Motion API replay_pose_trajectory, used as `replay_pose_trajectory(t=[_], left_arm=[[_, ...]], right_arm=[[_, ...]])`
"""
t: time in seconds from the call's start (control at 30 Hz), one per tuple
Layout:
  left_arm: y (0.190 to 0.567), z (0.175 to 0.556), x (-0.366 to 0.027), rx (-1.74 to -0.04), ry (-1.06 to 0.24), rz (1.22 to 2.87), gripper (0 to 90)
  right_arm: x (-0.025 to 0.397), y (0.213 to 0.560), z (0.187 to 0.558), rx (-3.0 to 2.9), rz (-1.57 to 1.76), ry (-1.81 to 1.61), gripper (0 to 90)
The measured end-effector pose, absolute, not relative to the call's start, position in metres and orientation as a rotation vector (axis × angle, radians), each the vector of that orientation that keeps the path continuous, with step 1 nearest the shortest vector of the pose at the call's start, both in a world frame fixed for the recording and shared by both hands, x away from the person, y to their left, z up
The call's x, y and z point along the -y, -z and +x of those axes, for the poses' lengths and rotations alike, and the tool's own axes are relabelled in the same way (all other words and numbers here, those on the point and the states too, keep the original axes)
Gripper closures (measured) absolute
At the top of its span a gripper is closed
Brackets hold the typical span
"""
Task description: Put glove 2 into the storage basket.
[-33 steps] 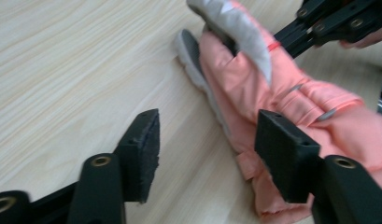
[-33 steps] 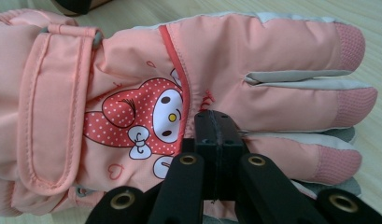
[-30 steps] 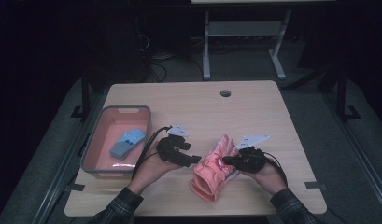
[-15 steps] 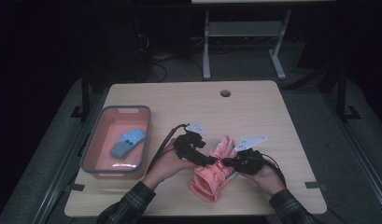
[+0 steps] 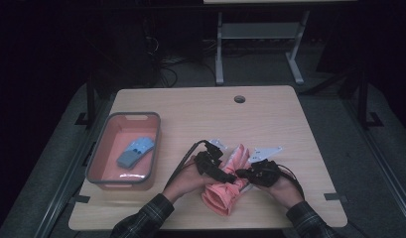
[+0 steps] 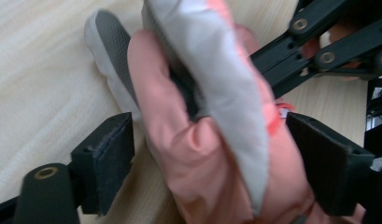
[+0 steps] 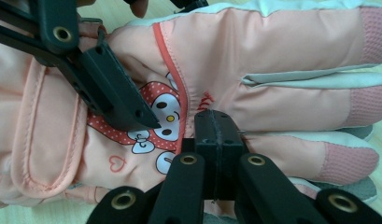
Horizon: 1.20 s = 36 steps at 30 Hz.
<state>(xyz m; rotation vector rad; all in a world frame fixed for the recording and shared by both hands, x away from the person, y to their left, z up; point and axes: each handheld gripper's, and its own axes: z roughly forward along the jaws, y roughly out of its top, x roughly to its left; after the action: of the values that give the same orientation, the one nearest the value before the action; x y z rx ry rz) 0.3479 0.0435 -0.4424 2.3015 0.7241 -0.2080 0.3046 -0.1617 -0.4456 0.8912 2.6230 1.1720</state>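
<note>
glove (image 6: 212,154) cuff cut off below, blue item (image 5: 135,151) indistinct

Pink padded glove (image 5: 225,186) with cartoon print lies flat on table.

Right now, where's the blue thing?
High view: the blue thing lies inside the pink tray at the table's left side, left of the left hand-held gripper.

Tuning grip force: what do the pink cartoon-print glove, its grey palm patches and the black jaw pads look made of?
Pink cartoon-print glove: looks like smooth padded woven synthetic, faint sheen, stitched seams and puffy fingers. Its fingertips show a knit-like mesh. Grey palm patches: dotted, probably rubbery grip fabric. Black jaw pads on the left gripper: matte, slightly fuzzy, possibly foam or rubber. The right gripper pinches glove fabric.
</note>
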Motion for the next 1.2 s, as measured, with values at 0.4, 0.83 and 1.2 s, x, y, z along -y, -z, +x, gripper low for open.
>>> replay_pose_trajectory(t=[0.4, 0.83, 1.2], left_arm=[[0.462, 0.355, -0.043, -0.74, 0.401, 2.241, 13.1], [0.464, 0.357, -0.045, -0.756, 0.466, 2.216, 31.2], [0.459, 0.355, -0.047, -0.739, 0.398, 2.238, 54.8]], right_arm=[[0.163, 0.448, 0.303, -2.634, 0.879, -1.177, 90.0], [0.163, 0.45, 0.305, -2.633, 0.868, -1.181, 90.0], [0.19, 0.433, 0.303, -2.553, 0.925, -1.335, 68.5]])
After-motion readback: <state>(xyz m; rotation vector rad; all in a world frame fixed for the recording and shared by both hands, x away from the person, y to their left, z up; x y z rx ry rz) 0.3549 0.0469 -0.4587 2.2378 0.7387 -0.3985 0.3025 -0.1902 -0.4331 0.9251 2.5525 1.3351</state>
